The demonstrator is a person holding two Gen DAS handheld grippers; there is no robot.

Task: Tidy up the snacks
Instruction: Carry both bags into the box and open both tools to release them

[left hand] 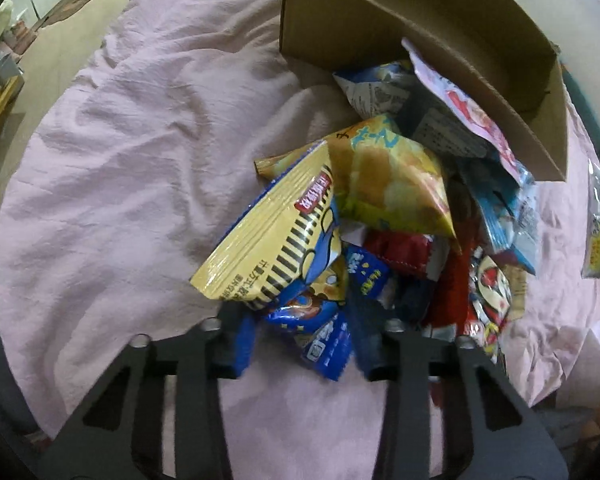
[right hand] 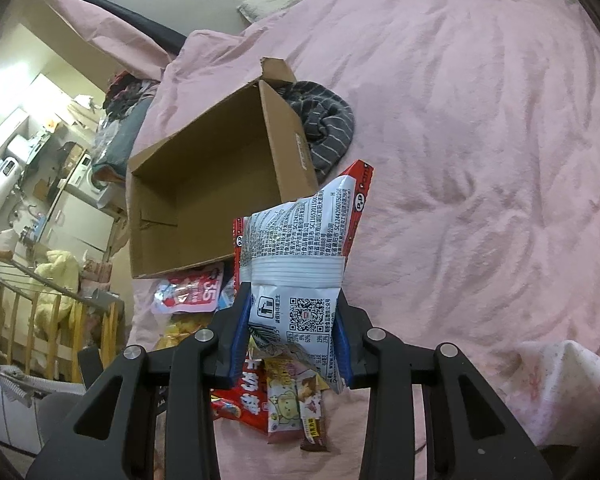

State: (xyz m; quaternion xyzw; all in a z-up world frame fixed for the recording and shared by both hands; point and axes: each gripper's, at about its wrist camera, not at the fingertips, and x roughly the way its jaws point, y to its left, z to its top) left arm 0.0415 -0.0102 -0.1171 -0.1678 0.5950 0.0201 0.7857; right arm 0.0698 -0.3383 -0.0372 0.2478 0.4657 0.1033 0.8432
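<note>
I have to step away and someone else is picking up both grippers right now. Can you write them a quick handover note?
Right gripper: shut on a white and red snack packet, lifted above the pile.
Left gripper: closed on a small blue packet at the near edge of the pile.
Cardboard box: open on the pink bedcover, and what shows of its inside is empty.
Most snacks lie heaped by the box's near wall, including a yellow striped bag and a chip bag.
Done: nothing boxed yet.
Left: sort the held packets and the heap.
</note>
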